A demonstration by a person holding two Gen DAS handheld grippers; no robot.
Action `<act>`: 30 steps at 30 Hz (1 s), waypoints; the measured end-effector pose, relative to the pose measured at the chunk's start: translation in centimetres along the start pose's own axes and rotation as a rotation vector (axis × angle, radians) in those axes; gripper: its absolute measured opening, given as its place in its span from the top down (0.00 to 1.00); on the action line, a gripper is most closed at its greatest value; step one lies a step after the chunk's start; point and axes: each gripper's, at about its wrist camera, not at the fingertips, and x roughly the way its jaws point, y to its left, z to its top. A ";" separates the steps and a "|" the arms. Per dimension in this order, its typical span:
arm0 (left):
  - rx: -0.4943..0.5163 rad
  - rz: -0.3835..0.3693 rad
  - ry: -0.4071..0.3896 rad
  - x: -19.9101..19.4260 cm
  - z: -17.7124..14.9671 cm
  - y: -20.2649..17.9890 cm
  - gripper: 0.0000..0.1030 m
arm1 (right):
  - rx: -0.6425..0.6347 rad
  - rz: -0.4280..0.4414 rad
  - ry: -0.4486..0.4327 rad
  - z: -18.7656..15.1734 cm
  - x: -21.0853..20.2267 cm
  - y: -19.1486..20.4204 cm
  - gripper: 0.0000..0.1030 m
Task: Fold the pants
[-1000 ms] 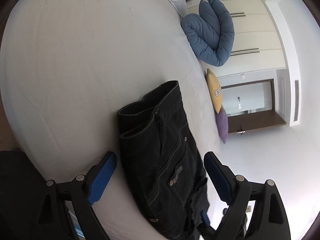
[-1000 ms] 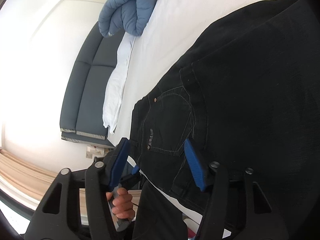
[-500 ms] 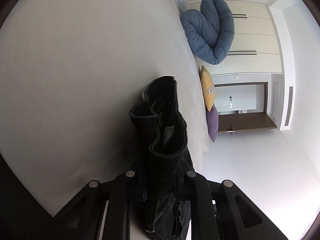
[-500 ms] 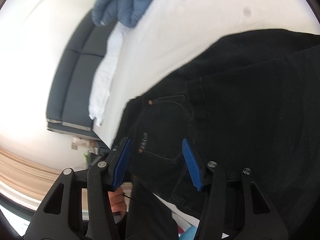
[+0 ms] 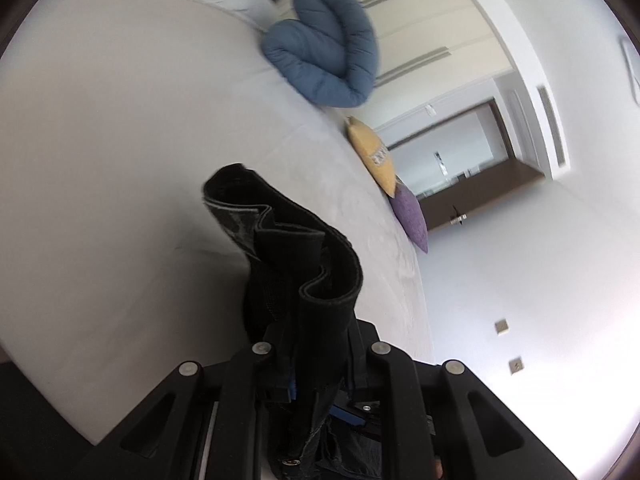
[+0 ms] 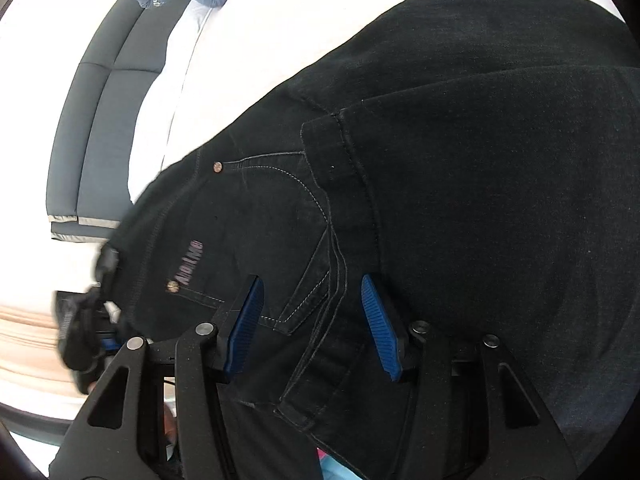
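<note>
The black denim pants (image 6: 480,200) lie spread on the white bed (image 6: 300,20). In the left wrist view my left gripper (image 5: 320,344) is shut on a bunched part of the pants (image 5: 280,248) and holds it up off the bed (image 5: 100,160), with the waistband standing in folds above the jaws. In the right wrist view my right gripper (image 6: 311,284) hovers close over the back pocket seam. Its blue pads (image 6: 380,328) stand apart and are closing slightly, with fabric under the gap but not pinched.
A rolled blue duvet (image 5: 328,52) lies at the far end of the bed. A yellow pillow (image 5: 372,156) and a purple pillow (image 5: 412,216) lean at the bed's right edge. A dark upholstered sofa (image 6: 100,100) runs beside the bed.
My left gripper went from wide open around the pants to shut on them, then lifted them off the bed. My right gripper moved in closer over the pocket.
</note>
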 end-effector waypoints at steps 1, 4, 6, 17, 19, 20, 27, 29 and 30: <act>0.044 -0.002 0.005 0.3 -0.1 -1.4 0.84 | -0.006 0.000 -0.004 -0.1 0.0 0.0 0.53; 0.168 0.015 0.024 1.1 -0.8 -4.9 0.84 | -0.029 0.002 -0.017 -0.6 -0.1 0.0 0.53; 0.222 0.017 0.042 1.4 -1.7 -6.4 0.84 | -0.048 0.000 -0.027 -0.9 -0.3 0.2 0.53; 0.567 0.081 0.153 4.9 -8.8 -14.5 0.84 | 0.036 0.363 -0.252 -0.8 -12.9 1.0 0.26; 0.643 0.104 0.171 5.5 -10.6 -15.7 0.84 | -0.015 0.365 -0.262 -0.9 -14.8 2.2 0.20; 0.687 0.117 0.185 5.8 -11.7 -16.3 0.84 | -0.043 0.346 -0.265 -1.0 -15.6 2.8 0.20; 0.912 0.168 0.239 7.5 -16.9 -19.0 0.84 | -0.149 0.135 -0.221 -1.6 -16.8 4.3 0.20; 0.970 0.190 0.265 8.0 -18.6 -19.3 0.84 | -0.135 0.156 -0.233 -1.9 -17.8 3.7 0.20; 0.999 0.199 0.273 8.3 -19.4 -19.4 0.84 | -0.139 0.150 -0.245 -2.1 -18.1 3.5 0.21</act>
